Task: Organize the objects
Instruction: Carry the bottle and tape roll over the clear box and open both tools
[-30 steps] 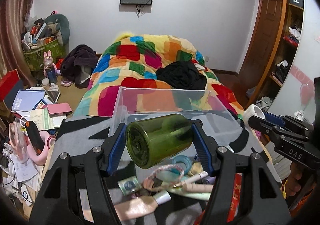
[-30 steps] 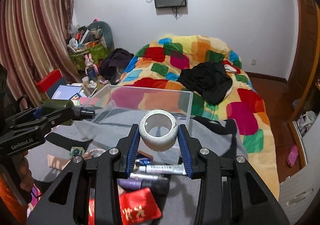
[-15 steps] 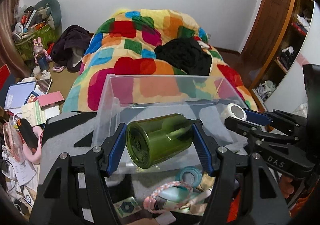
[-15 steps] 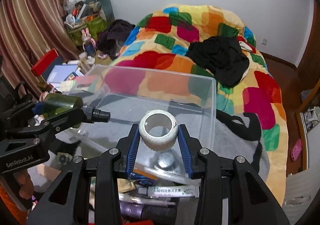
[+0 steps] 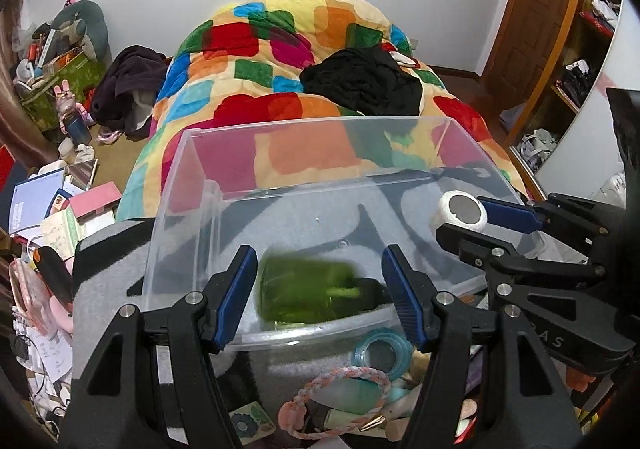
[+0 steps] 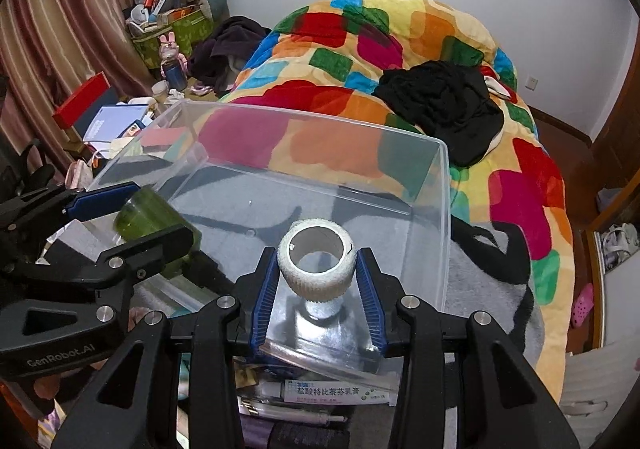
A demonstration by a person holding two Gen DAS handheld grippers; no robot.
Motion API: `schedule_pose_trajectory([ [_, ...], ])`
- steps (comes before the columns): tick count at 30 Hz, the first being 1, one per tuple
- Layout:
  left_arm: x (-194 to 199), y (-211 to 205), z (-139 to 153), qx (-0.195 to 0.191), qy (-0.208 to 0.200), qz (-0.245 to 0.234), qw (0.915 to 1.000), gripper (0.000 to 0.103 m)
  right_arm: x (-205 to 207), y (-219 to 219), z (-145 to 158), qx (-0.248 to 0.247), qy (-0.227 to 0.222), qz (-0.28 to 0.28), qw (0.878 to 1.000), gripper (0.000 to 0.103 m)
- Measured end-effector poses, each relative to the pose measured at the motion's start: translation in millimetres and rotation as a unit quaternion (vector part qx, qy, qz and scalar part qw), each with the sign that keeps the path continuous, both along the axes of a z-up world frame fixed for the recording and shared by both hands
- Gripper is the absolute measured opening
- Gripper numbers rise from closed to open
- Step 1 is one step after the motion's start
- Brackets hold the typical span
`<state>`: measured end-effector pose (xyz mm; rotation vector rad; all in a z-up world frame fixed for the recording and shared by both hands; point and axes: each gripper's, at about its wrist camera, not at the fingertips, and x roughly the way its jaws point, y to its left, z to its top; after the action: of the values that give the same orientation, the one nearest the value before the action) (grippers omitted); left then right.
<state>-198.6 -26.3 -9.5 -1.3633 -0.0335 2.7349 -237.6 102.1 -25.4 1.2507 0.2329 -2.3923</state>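
Note:
A clear plastic bin [image 5: 208, 153] [image 6: 442, 185] stands on the grey blanket. My left gripper [image 5: 320, 289] is open over the bin's near edge. The green bottle [image 5: 308, 295] is blurred and free between the spread jaws, dropping into the bin; it also shows in the right wrist view [image 6: 150, 215]. My right gripper [image 6: 316, 269] is shut on a white tape roll [image 6: 318, 259] and holds it over the bin's near right side. The roll also shows in the left wrist view [image 5: 460, 211].
Small items lie in front of the bin: a blue tape ring [image 5: 382, 353], a braided pink band [image 5: 340, 377], an ointment box [image 6: 332, 393]. A colourful quilt [image 5: 304, 61] with black clothes [image 5: 360, 81] lies behind. Books and clutter [image 5: 40, 201] are at the left.
Both grippers moved forward over the bin. The left gripper opened and let go of the green bottle, which is falling into the bin. The right gripper still holds the tape roll.

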Motion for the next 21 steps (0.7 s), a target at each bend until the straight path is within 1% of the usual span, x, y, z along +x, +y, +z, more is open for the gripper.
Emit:
schedule_pose_trajectory([
  [3, 4.0, 2.3, 2.4, -0.006, 0.004, -0.004, 1.0000, 0.065, 3.0, 0.1, 1.9, 0.005, 0.008, -0.001, 1.000, 0.037],
  [8, 18.3, 3.7, 13.7, -0.013, 0.024, -0.009, 0.9996, 0.066, 11.8, 5.8, 8.9, -0.006, 0.016, -0.005, 1.000, 0.046],
  [10, 26.6, 3.3, 20.0, -0.016, 0.036, -0.010, 0.9992, 0.071, 18.8, 8.7, 13.9, -0.009, 0.025, -0.007, 1.000, 0.048],
  [11, 31.9, 2.7, 23.5, -0.018, 0.043, -0.010, 0.9988, 0.073, 22.8, 10.5, 17.1, -0.012, 0.030, -0.008, 0.999, 0.051],
  [13, 45.6, 0.5, 30.3, -0.024, 0.061, -0.008, 0.9978, 0.082, 31.2, 13.8, 23.1, -0.018, 0.040, -0.009, 0.999, 0.056],
  [15, 56.1, -1.5, 35.1, -0.030, 0.073, -0.007, 0.9969, 0.086, 44.8, 19.0, 31.4, -0.030, 0.053, -0.010, 0.998, 0.061],
  [17, 69.0, -5.5, 37.5, -0.033, 0.081, -0.005, 0.9961, 0.089, 58.5, 23.3, 37.4, -0.040, 0.063, -0.009, 0.997, 0.068],
  [20, 88.6, -12.6, 34.1, -0.040, 0.086, -0.002, 0.9954, 0.092, 77.6, 28.7, 40.5, -0.050, 0.071, -0.013, 0.996, 0.076],
  [21, 92.7, -14.9, 31.4, -0.042, 0.085, -0.001, 0.9955, 0.093, 83.7, 30.6, 40.0, -0.054, 0.070, -0.014, 0.996, 0.077],
])
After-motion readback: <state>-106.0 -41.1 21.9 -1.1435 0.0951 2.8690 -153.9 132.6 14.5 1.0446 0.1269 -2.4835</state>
